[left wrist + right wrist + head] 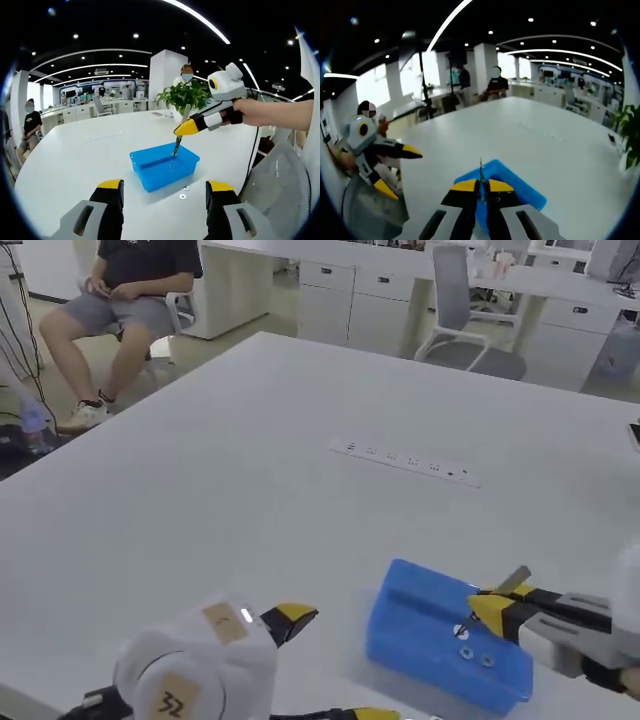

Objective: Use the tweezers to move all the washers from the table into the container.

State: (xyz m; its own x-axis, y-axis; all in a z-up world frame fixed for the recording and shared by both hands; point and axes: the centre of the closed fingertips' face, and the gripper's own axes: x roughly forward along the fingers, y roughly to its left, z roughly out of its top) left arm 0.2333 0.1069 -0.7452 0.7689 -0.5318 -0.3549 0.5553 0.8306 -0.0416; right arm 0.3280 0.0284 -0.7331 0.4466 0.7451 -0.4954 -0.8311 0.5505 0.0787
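Two washers (182,196) lie loose on the tabletop (75,160), just ahead of the left claw (165,186) and a bit toward its right jaw, between that claw and the near wall of the blue container (165,179); these look like what's left to move. Left claw is wide open, holding nothing, hovering low over the tabletop short of the container. It is likely just parked out of the way, since the picking is done with the other one. Right claw (481,187) is clamped tight on the tweezers (480,172), which stick straight out ahead between its jaws. That grip probably lets the fine tips reach past the bulky jaws to small flat parts. In the left gripper view the tweezers point steeply down from the right claw, tips inside the container near its middle, right by a few more washers (487,661) lying on its floor. Head view shows at least two there, just beyond and below the right claw's yellow tips. Looks like a drop-off pose, with the tips low so a washer won't bounce out. Cannot tell if a washer is in the tips now: too small and blurred. Container sits directly under and ahead of the right claw, and straight ahead of the left claw. The claws are well apart, with the container between them.
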